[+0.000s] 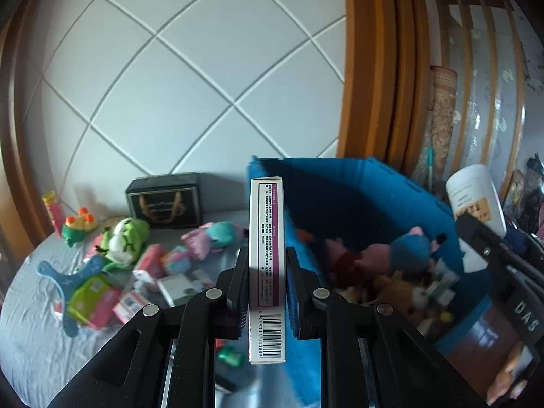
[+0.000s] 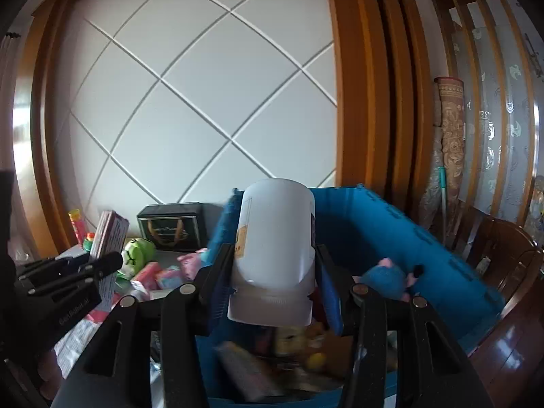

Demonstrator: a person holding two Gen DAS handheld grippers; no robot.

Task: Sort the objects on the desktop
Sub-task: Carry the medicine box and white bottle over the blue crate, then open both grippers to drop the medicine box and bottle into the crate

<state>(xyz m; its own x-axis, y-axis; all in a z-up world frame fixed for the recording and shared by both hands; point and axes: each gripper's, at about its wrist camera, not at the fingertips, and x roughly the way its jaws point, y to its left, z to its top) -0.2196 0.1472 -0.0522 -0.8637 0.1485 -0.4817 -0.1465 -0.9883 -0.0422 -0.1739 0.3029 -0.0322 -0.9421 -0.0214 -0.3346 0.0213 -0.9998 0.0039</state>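
My left gripper (image 1: 266, 272) is shut on a thin white and purple box (image 1: 266, 238) with a barcode, held upright at the left rim of the blue bin (image 1: 357, 197). My right gripper (image 2: 273, 272) is shut on a white plastic bottle (image 2: 275, 238), held above the blue bin (image 2: 374, 224). The bottle also shows in the left wrist view (image 1: 476, 197), and the left gripper with its box shows in the right wrist view (image 2: 68, 278). The bin holds plush toys, among them a blue and pink one (image 1: 408, 251), and small boxes.
On the grey cloth (image 1: 34, 333) left of the bin lie a green plush (image 1: 125, 238), pink boxes (image 1: 98, 306), a blue hanger-shaped piece (image 1: 68, 278) and a black box (image 1: 166, 204). A tiled wall and wooden frame stand behind. Wooden furniture (image 2: 503, 272) stands right.
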